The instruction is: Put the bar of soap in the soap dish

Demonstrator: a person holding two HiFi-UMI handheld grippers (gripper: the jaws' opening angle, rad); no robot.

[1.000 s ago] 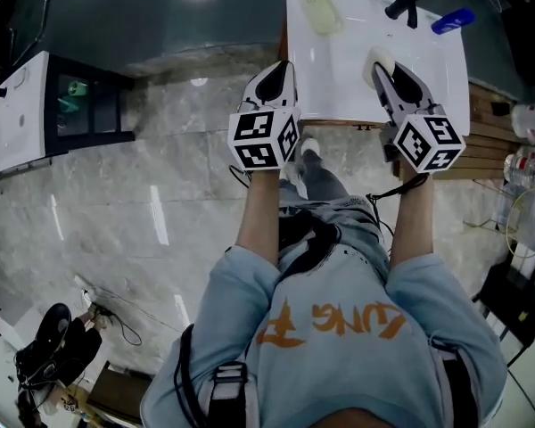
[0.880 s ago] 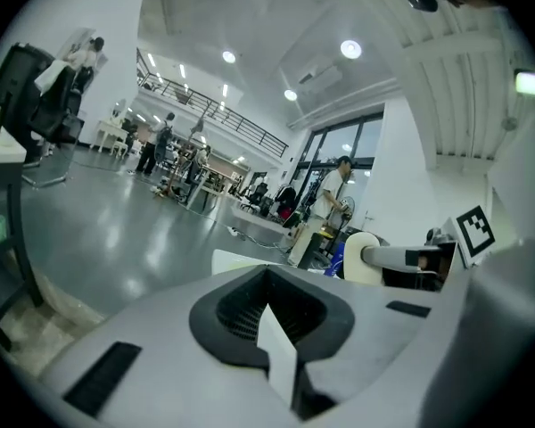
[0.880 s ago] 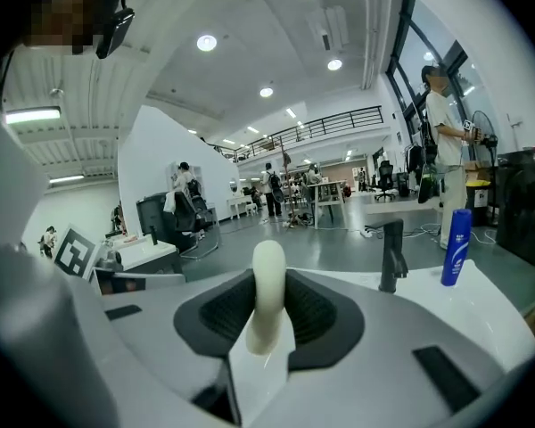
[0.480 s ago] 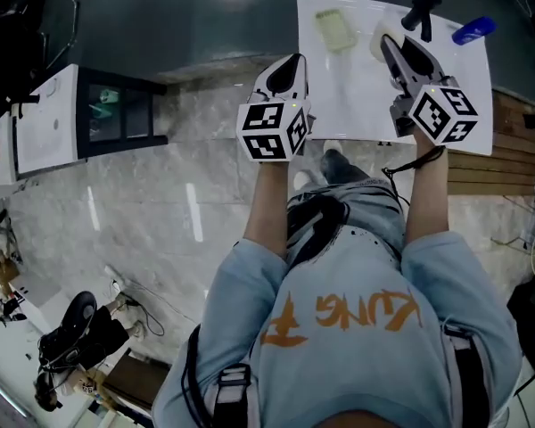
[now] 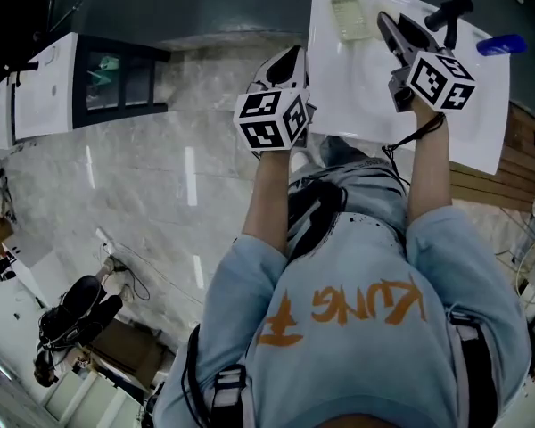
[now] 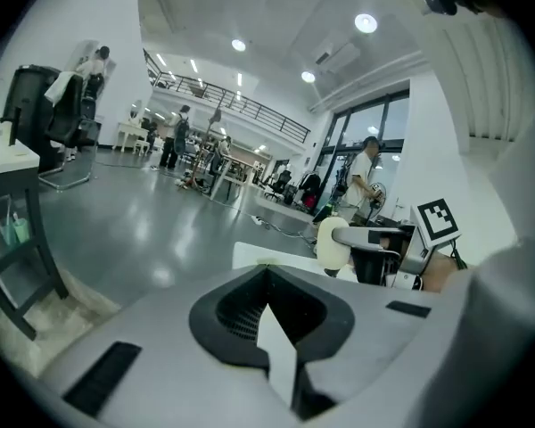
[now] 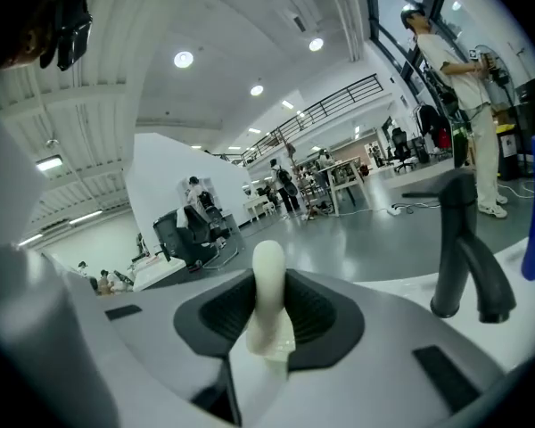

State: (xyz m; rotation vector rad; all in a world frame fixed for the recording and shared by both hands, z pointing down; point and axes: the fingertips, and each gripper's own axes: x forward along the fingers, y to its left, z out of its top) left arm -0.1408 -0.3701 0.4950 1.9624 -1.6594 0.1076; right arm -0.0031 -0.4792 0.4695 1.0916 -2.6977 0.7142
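The bar of soap (image 7: 269,279) is pinched on edge between the jaws of the right gripper (image 5: 388,27), which is held over the white sink (image 5: 339,96), just right of the soap dish (image 5: 349,18) at its far left corner. A black faucet (image 5: 450,10) and a blue bottle (image 5: 502,45) are seen further right. The left gripper (image 5: 288,61) is held beside the sink's left edge, its jaws pressed together on nothing.

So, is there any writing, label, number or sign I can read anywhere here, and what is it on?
"KUNG": orange print on the person's sweatshirt, upside down in the head view; the character beside it is unclear.
Left cube and right cube: black-and-white square marker patterns, no letters or numbers.
Blue bottle: any label is too small to read.
Nothing else is legible.
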